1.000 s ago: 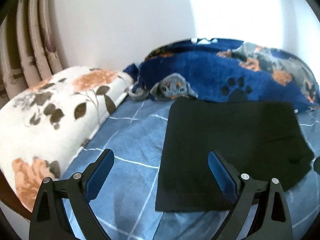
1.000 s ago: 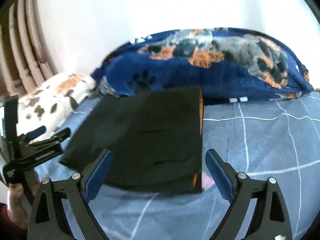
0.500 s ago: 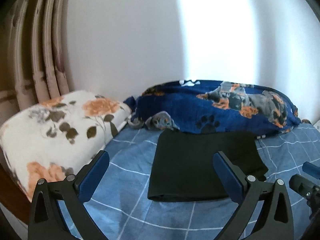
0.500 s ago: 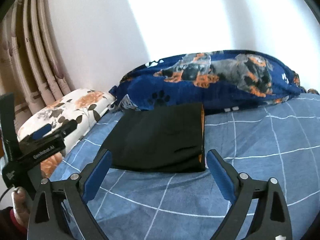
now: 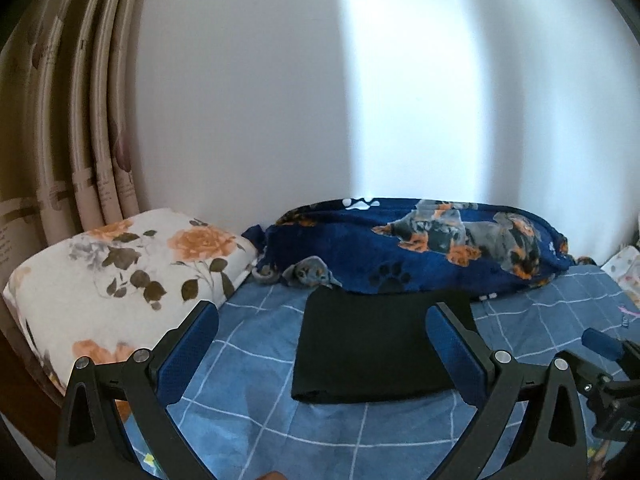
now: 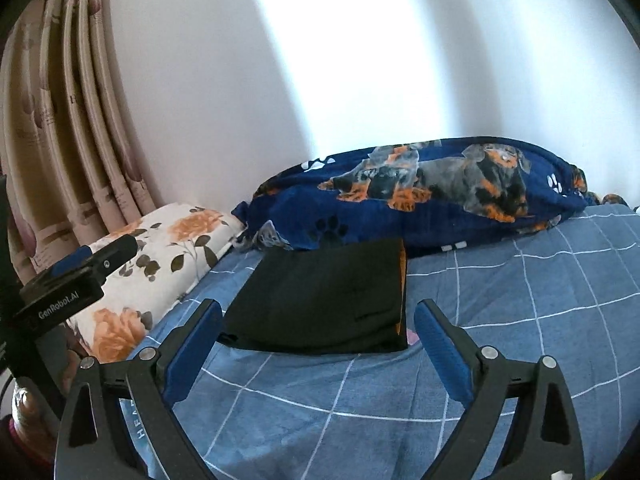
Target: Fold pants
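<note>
The black pants (image 5: 372, 344) (image 6: 328, 304) lie folded into a flat rectangle on the blue checked bedsheet (image 5: 248, 364) (image 6: 520, 320), close to the dog-print blanket. An orange lining shows along their right edge in the right wrist view. My left gripper (image 5: 322, 344) hangs above and in front of the pants, open, with nothing between its blue pads. My right gripper (image 6: 318, 344) is likewise open and empty, short of the pants' near edge. The left gripper's body (image 6: 76, 280) shows at the left of the right wrist view; part of the right gripper (image 5: 608, 364) shows at the left view's right edge.
A dark blue blanket with dogs and paw prints (image 5: 420, 248) (image 6: 420, 196) lies bunched along the white wall. A white pillow with orange flowers (image 5: 120, 272) (image 6: 160, 264) sits at the left by beige curtains (image 5: 72, 120). A person's fingers (image 6: 24, 404) hold the left gripper.
Both grippers have pulled back and risen away from the pants, which now look smaller and farther off. More of the wall and curtain has come into view. The pants lie still.
</note>
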`<action>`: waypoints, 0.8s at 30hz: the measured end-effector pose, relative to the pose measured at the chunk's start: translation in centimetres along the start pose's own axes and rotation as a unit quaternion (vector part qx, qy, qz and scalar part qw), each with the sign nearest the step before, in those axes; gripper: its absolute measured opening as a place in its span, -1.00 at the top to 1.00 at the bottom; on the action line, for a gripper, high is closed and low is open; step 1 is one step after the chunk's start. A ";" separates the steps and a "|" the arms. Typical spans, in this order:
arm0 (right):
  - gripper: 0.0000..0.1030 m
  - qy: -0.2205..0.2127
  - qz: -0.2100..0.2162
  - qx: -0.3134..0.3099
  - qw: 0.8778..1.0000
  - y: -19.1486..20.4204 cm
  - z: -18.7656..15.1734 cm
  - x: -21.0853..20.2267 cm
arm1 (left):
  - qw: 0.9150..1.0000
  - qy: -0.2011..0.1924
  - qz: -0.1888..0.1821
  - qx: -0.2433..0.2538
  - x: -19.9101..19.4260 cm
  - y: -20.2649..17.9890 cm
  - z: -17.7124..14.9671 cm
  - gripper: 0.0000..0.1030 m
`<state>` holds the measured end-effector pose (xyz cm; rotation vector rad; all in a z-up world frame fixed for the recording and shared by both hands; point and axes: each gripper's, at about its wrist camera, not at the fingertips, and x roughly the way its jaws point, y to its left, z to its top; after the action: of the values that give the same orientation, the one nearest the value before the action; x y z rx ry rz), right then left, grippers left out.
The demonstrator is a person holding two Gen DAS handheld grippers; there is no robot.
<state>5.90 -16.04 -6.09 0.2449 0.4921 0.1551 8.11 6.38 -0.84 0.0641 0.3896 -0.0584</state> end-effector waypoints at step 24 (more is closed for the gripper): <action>-0.88 -0.012 -0.004 -0.017 1.000 1.6 -0.4 -3.1 | 1.000 -0.002 -0.019 -0.009 -4.6 -0.3 -0.8 -1.00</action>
<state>2.89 -15.07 -4.63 0.2116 0.4672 0.1516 3.59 6.30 0.18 0.0381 0.3873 -0.0930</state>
